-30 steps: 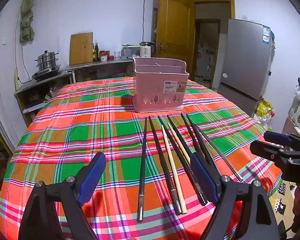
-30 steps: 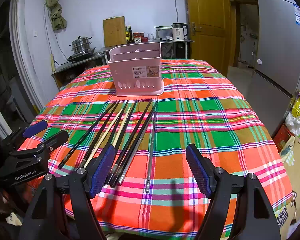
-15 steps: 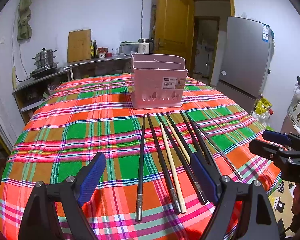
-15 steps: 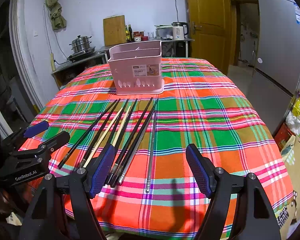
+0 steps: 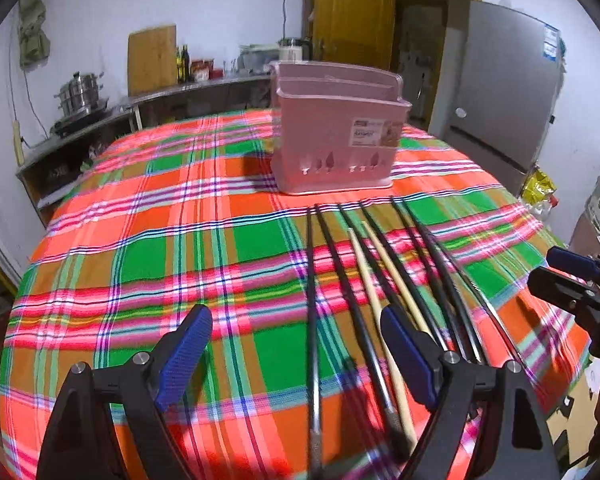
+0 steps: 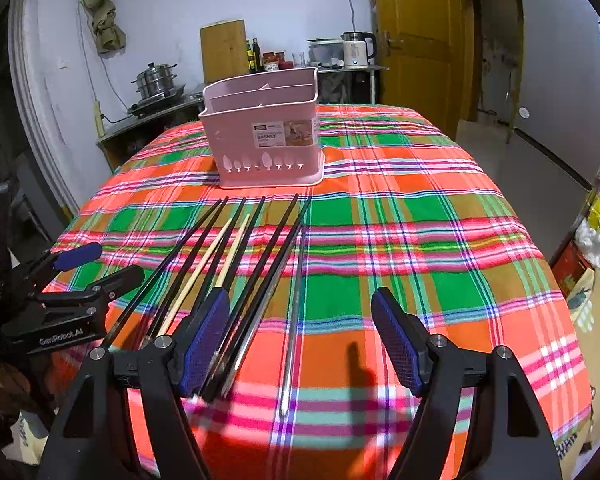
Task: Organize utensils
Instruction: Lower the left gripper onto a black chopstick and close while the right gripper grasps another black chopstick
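Several chopsticks lie side by side on the plaid tablecloth [image 5: 140, 240], tips toward a pink utensil basket [image 5: 336, 148] [image 6: 264, 136] that stands upright behind them. Most are black [image 5: 311, 300]; two are light wood [image 5: 374, 300] [image 6: 204, 264]; one is thin metal [image 6: 296, 300]. My left gripper [image 5: 296, 344] hovers over the near ends of the leftmost black sticks, its jaws closing slightly and wide apart, gripping nothing. My right gripper [image 6: 302, 332] hovers over the metal stick, likewise closing slightly and holding nothing. Each gripper shows in the other's view [image 5: 552, 270] [image 6: 116, 262].
The round table's near edge lies just under both grippers. A grey fridge [image 5: 508, 92] stands at the right, a yellow door [image 6: 420, 40] behind, and a counter with steel pots [image 5: 80, 96], a cutting board and a kettle [image 6: 356, 50] along the back wall.
The left gripper has moved forward toward the basket and tipped down, so basket and sticks look larger. The right gripper edged forward a little. Both pairs of jaws narrowed slightly.
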### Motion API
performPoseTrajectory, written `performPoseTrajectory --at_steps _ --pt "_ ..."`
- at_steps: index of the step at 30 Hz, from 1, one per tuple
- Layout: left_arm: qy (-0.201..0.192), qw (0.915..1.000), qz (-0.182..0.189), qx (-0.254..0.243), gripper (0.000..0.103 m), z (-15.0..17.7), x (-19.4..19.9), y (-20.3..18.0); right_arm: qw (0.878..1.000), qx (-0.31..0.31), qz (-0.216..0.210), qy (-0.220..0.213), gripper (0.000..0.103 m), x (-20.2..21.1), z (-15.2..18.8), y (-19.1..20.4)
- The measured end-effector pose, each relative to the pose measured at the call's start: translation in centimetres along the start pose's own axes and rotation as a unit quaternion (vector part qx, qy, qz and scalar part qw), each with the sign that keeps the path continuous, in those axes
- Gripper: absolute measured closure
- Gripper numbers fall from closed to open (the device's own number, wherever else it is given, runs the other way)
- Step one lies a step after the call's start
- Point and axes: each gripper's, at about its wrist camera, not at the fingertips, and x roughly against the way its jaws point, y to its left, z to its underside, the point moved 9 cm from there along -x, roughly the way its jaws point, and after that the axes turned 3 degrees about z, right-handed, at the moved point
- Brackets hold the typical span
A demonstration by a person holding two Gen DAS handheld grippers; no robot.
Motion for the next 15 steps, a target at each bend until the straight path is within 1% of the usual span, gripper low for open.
performPoseTrajectory --at_steps 1,3,4,6,7,9,11,12,14,15 --pt "0.008 1.0 0.0 0.001 0.024 -0.2 -0.5 0.2 1.0 0.001 0.001 0.004 0.036 -0.4 -0.3 0.0" --pt "0.027 0.9996 -0.002 0.002 0.027 -0.5 -1.8 0.8 1.0 0.002 0.005 0.013 0.046 -1.4 -0.8 -0.1" --pt "0.035 0.9994 0.0 0.005 0.029 -0.6 -2.3 1.0 1.0 0.001 0.004 0.018 0.049 -2.0 -1.1 -0.1" --pt "0.047 0.9988 0.006 0.012 0.036 -0.8 -3.2 1.2 1.0 -0.002 0.004 0.026 0.06 -2.9 -1.6 -0.2" --pt "0.054 0.9984 0.009 0.016 0.038 -1.0 -3.8 1.4 1.0 -0.004 0.003 0.03 0.063 -3.5 -1.9 -0.3" --pt "0.064 0.9977 0.013 0.019 0.049 -1.2 -4.6 1.6 0.999 -0.009 -0.004 0.037 0.071 -4.6 -2.3 -0.2" --pt "0.074 0.9968 0.019 0.023 0.054 -1.3 -5.2 1.7 0.999 -0.014 -0.01 0.046 0.077 -5.6 -2.7 -0.2" --pt "0.079 0.9962 0.025 0.027 0.056 -1.4 -5.5 1.7 0.999 -0.016 -0.013 0.05 0.079 -6.1 -3.0 -0.2" --pt "0.085 0.9954 0.031 0.03 0.057 -1.7 -6.1 1.6 0.998 -0.021 -0.023 0.056 0.081 -7.0 -3.4 -0.1" --pt "0.086 0.9953 0.034 0.029 0.06 -1.8 -6.3 1.5 0.998 -0.023 -0.026 0.06 0.081 -7.4 -3.6 0.0"
